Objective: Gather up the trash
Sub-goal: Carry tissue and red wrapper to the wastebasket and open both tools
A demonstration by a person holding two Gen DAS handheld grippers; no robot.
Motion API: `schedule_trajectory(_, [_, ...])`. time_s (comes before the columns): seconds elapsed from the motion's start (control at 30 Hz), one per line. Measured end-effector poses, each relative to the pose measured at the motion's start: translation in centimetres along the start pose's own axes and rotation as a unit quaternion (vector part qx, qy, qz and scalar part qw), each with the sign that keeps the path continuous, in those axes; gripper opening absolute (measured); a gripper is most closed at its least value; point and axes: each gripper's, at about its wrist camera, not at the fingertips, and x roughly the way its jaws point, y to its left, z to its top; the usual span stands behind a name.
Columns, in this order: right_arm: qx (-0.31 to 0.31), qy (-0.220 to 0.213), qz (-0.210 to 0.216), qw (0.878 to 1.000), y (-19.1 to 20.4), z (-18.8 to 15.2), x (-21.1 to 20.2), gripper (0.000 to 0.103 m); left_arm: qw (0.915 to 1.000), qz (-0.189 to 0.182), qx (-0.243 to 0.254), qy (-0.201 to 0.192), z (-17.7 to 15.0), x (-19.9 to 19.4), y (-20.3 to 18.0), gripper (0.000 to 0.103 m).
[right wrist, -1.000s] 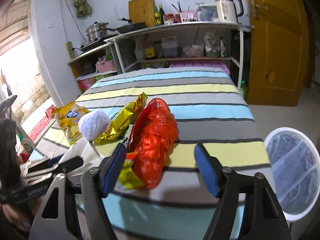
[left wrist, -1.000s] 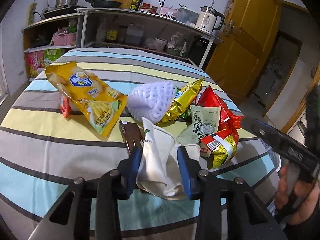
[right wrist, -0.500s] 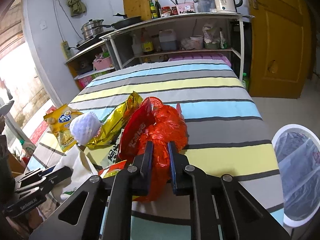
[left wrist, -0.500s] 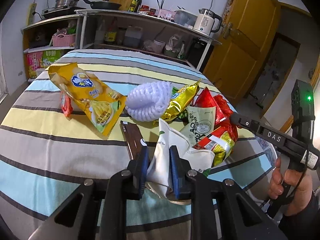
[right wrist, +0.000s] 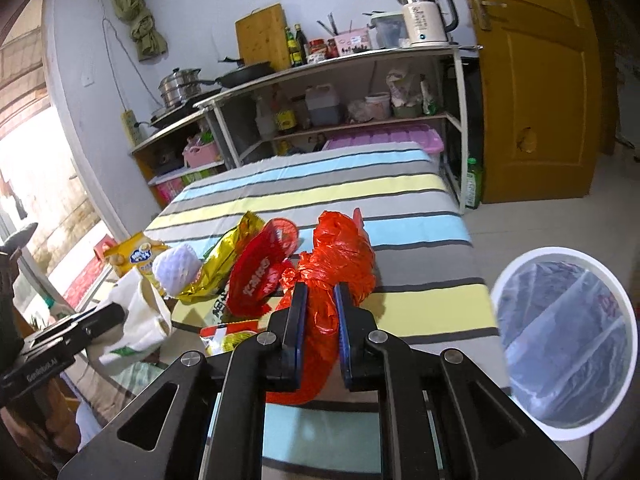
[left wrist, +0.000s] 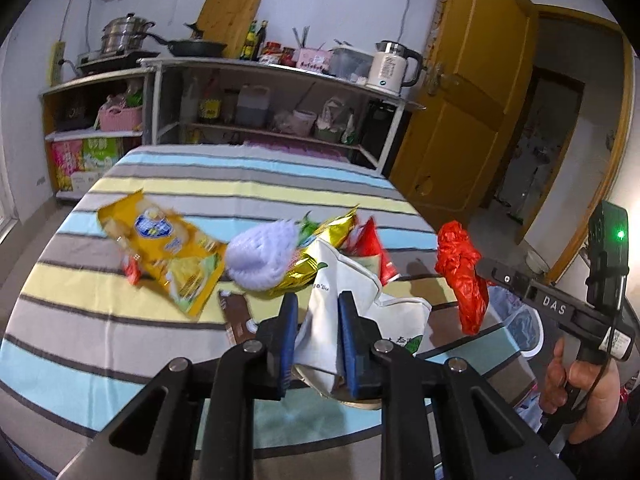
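My left tool (left wrist: 318, 332) clenched on white bag (left wrist: 360, 312), held above near edge of striped tabletop (left wrist: 100, 332). My right tool (right wrist: 320, 332) clenched on red bag (right wrist: 340, 256), lifted off tabletop. Yellow packet (left wrist: 168, 248), foam net (left wrist: 260, 256), gold wrapper (left wrist: 320, 240) lie on tabletop. Lined bin (right wrist: 560, 336) on floor at right.
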Motion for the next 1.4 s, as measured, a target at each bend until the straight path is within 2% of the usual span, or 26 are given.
schedule_trajectory(0.13, [0.011,-0.012,-0.013,1.000,-1.8,-0.1,-1.8,0.014,0.9998,-0.016,0.014,0.001,0.9,0.9,-2.2,0.021])
schedule_trajectory(0.37, [0.041,-0.022,-0.054,0.997,-6.6,-0.6,-4.4,0.014,0.9964,-0.066,0.052,0.012,2.4,4.1,-8.1,0.021])
schedule_trajectory(0.63, [0.085,-0.019,-0.103,0.991,-13.2,-2.0,-6.2,0.014,0.9866,-0.120,0.104,0.041,2.6,8.9,-15.9,0.021])
schedule_trajectory(0.8, [0.109,-0.010,-0.121,0.987,-16.7,-2.8,-6.2,0.014,0.9806,-0.139,0.121,0.066,2.1,12.0,-19.5,0.021])
schedule_trajectory(1.2, [0.155,0.021,-0.150,0.976,-21.6,-4.3,-4.7,0.019,0.9701,-0.159,0.137,0.122,1.1,17.3,-23.1,0.023])
schedule_trajectory(1.27, [0.156,0.022,-0.152,0.976,-21.9,-4.6,-4.8,0.019,0.9693,-0.161,0.135,0.127,1.0,17.6,-23.3,0.027])
schedule_trajectory(1.4, [0.154,0.017,-0.151,0.976,-22.0,-4.9,-5.0,0.021,0.9707,-0.164,0.129,0.120,1.2,17.3,-23.2,0.028])
